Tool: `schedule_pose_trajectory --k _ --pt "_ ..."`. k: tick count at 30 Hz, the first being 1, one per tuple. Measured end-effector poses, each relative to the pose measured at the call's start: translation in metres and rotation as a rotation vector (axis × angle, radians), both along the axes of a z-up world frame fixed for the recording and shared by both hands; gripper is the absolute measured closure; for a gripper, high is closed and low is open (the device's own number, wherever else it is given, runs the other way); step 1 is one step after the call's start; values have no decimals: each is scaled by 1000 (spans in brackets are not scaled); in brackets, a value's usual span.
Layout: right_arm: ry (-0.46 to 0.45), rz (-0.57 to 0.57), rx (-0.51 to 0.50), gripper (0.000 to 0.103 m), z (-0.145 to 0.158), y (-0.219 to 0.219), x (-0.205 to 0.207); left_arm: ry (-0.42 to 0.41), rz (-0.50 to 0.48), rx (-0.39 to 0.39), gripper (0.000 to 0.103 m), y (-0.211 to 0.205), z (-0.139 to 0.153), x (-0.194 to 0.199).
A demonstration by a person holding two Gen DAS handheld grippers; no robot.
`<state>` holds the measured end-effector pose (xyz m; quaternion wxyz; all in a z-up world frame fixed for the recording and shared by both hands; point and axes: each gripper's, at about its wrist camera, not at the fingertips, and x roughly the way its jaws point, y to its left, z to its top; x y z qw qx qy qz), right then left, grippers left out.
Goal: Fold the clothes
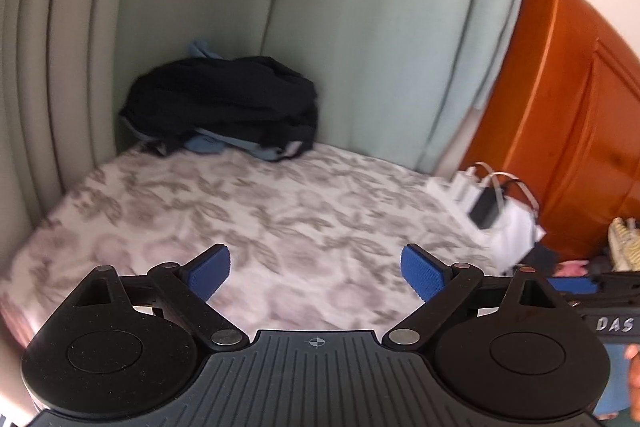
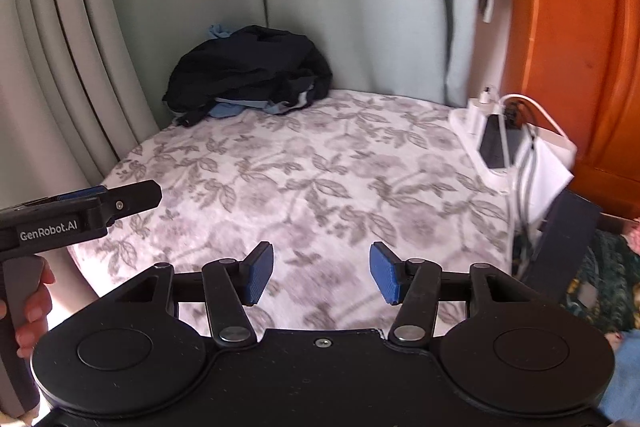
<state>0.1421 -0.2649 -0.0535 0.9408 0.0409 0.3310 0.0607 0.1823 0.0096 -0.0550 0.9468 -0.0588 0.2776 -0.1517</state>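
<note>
- The left tool [image 1: 316, 273] hangs over the bed [image 1: 280, 195] with its 2 blue pads spread wide and nothing between them; only the leaf-patterned sheet shows in the gap.
- The right tool [image 2: 322, 273] also stands over the bed, its pads parted less widely than the left one's, and they too hold nothing.
- The pile of dark clothes [image 1: 224, 103] lies at the far corner of the bed, against the pale green curtain [image 1: 360, 27]; a light blue garment [image 2: 226, 109] pokes out from under the dark ones; the pile is well apart from both tools.
- In the right wrist view the left tool enters from the left edge, held by a hand [image 2: 30, 311] on its grey handle; in the left wrist view the right tool shows at the right edge.
- At the right side of the bed a white power strip [image 2: 476, 131] carries a dark phone [image 2: 494, 141] and white cables; just beyond stands an orange wooden headboard [image 2: 580, 47].
- Both views are somewhat blurred, the left more so.
</note>
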Motion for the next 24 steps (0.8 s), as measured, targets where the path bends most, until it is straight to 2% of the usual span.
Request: schedule_pose_trajectory --k 3,13,21,24 --pt "-2 7 3 50 -1 8 13 -9 7 35 10 7 0 10" --pt "15 23 25 50 -4 31 39 -10 -4 73 6 26 0 17" --pt "21 -56 28 49 -3 47 24 -37 -34 111 1 39 8 -1" --pt "21 -72 19 43 -2 54 12 -40 -47 119 1 42 11 -9"
